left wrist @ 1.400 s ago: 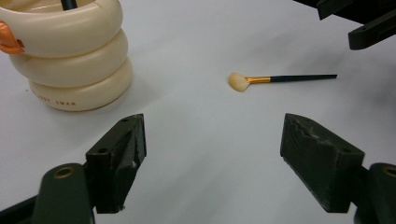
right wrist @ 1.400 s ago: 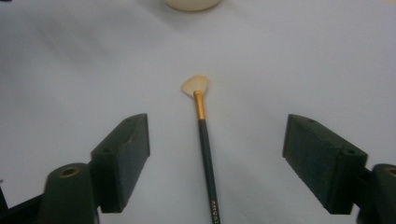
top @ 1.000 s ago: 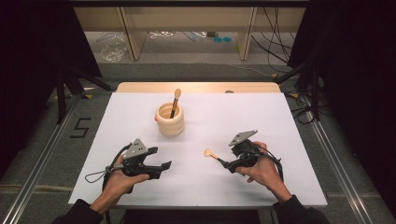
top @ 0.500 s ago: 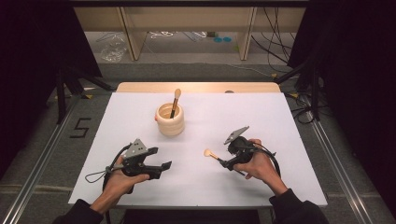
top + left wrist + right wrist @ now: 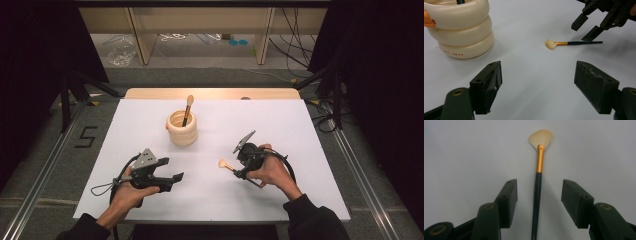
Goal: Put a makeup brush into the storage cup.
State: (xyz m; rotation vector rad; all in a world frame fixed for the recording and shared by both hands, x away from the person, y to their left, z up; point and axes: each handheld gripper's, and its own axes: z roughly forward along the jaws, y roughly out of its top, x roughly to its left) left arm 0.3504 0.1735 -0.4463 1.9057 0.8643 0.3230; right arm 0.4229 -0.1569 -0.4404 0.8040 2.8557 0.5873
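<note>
A makeup brush with cream bristles, a gold ferrule and a dark handle lies flat on the white table. My right gripper is low over its handle. In the right gripper view the handle runs between the two jaws, with a gap on each side. The right gripper is open and its jaws have just been closing. My left gripper rests at the front left, open and empty. A cream ringed holder stands mid-table with a second brush upright in it.
A wooden strip borders the table's far edge, with shelving and loose cables beyond it. Metal rails run along both sides of the table. In the left gripper view the holder is close at the upper left and the right gripper at the upper right.
My right gripper has slid left along the table over the brush's handle, and its jaws stand narrower. The left gripper, the holder and the brush have stayed put.
</note>
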